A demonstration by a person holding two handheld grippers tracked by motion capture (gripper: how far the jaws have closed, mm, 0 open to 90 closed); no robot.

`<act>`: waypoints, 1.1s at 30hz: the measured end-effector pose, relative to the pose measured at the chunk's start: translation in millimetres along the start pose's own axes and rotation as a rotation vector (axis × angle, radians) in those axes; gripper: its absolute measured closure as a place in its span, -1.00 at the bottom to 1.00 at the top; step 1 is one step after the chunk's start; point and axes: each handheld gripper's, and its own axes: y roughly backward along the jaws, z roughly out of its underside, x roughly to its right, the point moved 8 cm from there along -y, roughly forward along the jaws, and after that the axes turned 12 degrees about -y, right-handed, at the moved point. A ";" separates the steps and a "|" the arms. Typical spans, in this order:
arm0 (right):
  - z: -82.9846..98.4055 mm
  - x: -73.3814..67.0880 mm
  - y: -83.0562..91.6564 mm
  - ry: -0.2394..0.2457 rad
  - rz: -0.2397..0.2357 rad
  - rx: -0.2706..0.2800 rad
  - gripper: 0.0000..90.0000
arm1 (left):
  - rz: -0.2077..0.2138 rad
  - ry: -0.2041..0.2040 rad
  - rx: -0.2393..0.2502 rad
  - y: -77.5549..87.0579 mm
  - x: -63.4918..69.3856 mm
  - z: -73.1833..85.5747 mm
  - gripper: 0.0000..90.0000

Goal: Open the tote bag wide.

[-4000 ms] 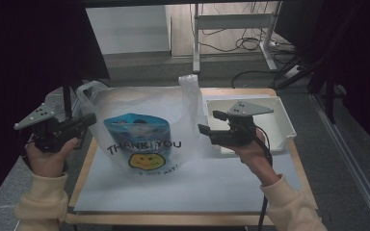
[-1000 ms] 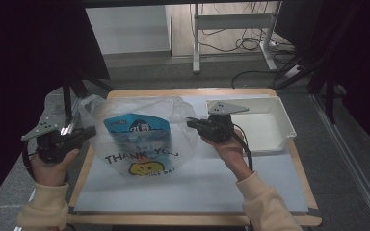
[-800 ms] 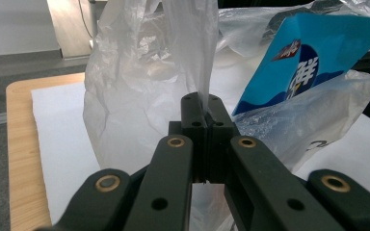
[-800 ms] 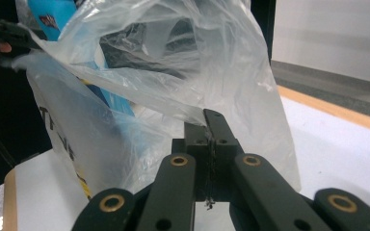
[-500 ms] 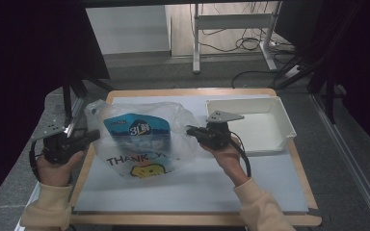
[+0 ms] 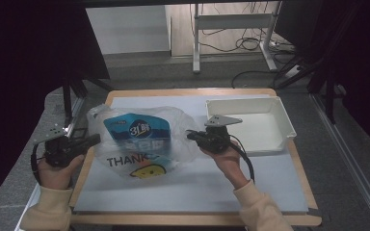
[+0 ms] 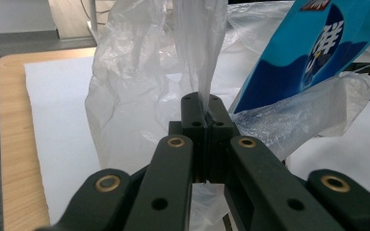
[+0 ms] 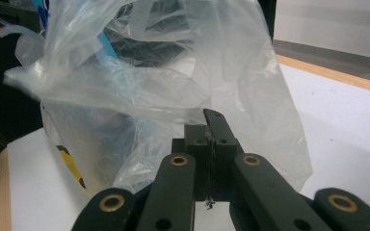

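both tongs clamped on a plastic bag over the table

the bag (image 6: pixel 142 139) sits left of centre in the high view, on the white mat (image 6: pixel 192 187), with a blue pack (image 6: pixel 137 132) inside. the left gripper (image 6: pixel 92 140) at mid-left pinches the bag's left edge; the film rises from its closed tips in the left gripper view. the right gripper (image 6: pixel 191 135) at centre pinches the right edge, just left of the white tray (image 6: pixel 270 144).

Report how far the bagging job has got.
Done: the blue snack packet sits inside the clear plastic "THANK YOU" bag. In hand: the left gripper and right gripper each pinch a bag handle. Left: probably setting it down or tying it; the white plastic tray stands beside.
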 end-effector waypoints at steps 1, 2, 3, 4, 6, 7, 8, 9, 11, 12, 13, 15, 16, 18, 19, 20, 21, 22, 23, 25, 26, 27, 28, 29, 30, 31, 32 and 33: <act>2.6 0.7 -0.5 0.000 0.003 -0.008 0.97 | 0.002 0.002 -0.009 -2.0 -0.2 3.2 1.00; 2.6 0.7 -0.5 0.000 0.003 -0.008 0.97 | 0.002 0.002 -0.009 -2.0 -0.2 3.2 1.00; 3.9 1.1 -1.0 -0.002 0.004 -0.011 0.97 | 0.003 0.003 -0.015 -3.2 -0.4 5.0 1.00; 5.2 1.6 -1.2 -0.004 0.004 -0.013 0.97 | 0.003 0.004 -0.018 -4.3 -0.6 6.6 1.00; 8.3 3.1 -1.8 -0.006 0.007 -0.014 0.97 | 0.008 0.009 -0.025 -6.3 -0.7 9.7 1.00; 10.7 4.1 -2.5 -0.009 0.011 -0.022 0.97 | 0.010 0.010 -0.028 -7.3 -0.7 11.0 1.00; 13.0 5.2 -3.1 -0.010 0.013 -0.032 0.97 | 0.012 0.012 -0.032 -8.2 -0.5 12.2 1.00; 14.7 6.1 -3.7 -0.014 0.013 -0.035 0.97 | 0.014 0.012 -0.036 -9.2 -0.3 13.3 1.00; 16.8 7.5 -4.9 -0.015 0.017 -0.039 0.97 | 0.015 0.015 -0.041 -10.9 0.3 15.4 1.00; 17.8 7.9 -5.1 -0.017 0.018 -0.044 0.97 | 0.016 0.014 -0.044 -11.8 0.2 16.4 1.00; 18.8 8.3 -5.7 -0.017 0.020 -0.046 0.97 | 0.017 0.016 -0.045 -12.4 0.2 17.2 1.00; 20.1 9.0 -6.9 -0.017 0.021 -0.049 0.97 | 0.018 0.020 -0.051 -13.8 -0.1 19.9 1.00; 21.1 9.7 -7.6 -0.018 0.022 -0.052 0.97 | 0.019 0.021 -0.056 -15.1 -0.6 22.0 1.00; 23.3 11.8 -9.5 -0.023 0.026 -0.059 0.97 | 0.023 0.028 -0.068 -17.9 -1.4 26.4 1.00; 25.9 13.4 -11.7 -0.026 0.028 -0.067 0.97 | 0.026 0.031 -0.071 -19.2 -1.6 28.0 1.00; 25.9 13.4 -11.7 -0.026 0.028 -0.067 0.97 | 0.026 0.036 -0.077 -20.8 -2.2 30.3 1.00; 27.4 13.6 -12.6 -0.032 0.028 -0.073 0.97 | 0.029 0.038 -0.082 -22.5 -2.9 32.4 1.00; 28.6 14.3 -13.5 -0.030 0.030 -0.077 0.97 | 0.031 0.047 -0.083 -24.1 -3.4 34.3 1.00; 29.4 14.7 -14.3 -0.028 0.033 -0.078 0.97 | 0.035 0.054 -0.083 -25.5 -4.0 35.9 1.00; 31.0 15.8 -15.7 -0.022 0.040 -0.083 0.97 | 0.045 0.071 -0.086 -28.9 -5.5 40.1 1.00; 31.0 15.8 -15.7 -0.022 0.040 -0.083 0.97 | 0.045 0.071 -0.086 -28.9 -5.5 40.1 1.00; 31.4 16.0 -16.0 -0.023 0.040 -0.081 0.97 | 0.045 0.072 -0.089 -30.2 -5.4 41.6 1.00; 32.2 16.4 -16.6 -0.022 0.041 -0.083 0.97 | 0.044 0.071 -0.090 -30.9 -5.1 42.4 1.00; 33.1 16.6 -16.7 -0.021 0.043 -0.088 0.97 | 0.044 0.069 -0.093 -31.7 -4.8 43.5 1.00; 34.3 17.1 -17.4 -0.018 0.046 -0.092 0.97 | 0.044 0.068 -0.096 -32.5 -4.4 44.6 1.00; 37.1 18.6 -18.9 -0.018 0.053 -0.102 0.97 | 0.044 0.068 -0.098 -33.4 -4.0 46.0 1.00; 37.1 18.6 -18.9 -0.018 0.053 -0.102 0.97 | 0.043 0.067 -0.100 -34.0 -3.6 46.9 1.00; 39.7 19.2 -19.7 -0.025 0.055 -0.113 0.97 | 0.041 0.063 -0.109 -35.4 -3.1 50.2 1.00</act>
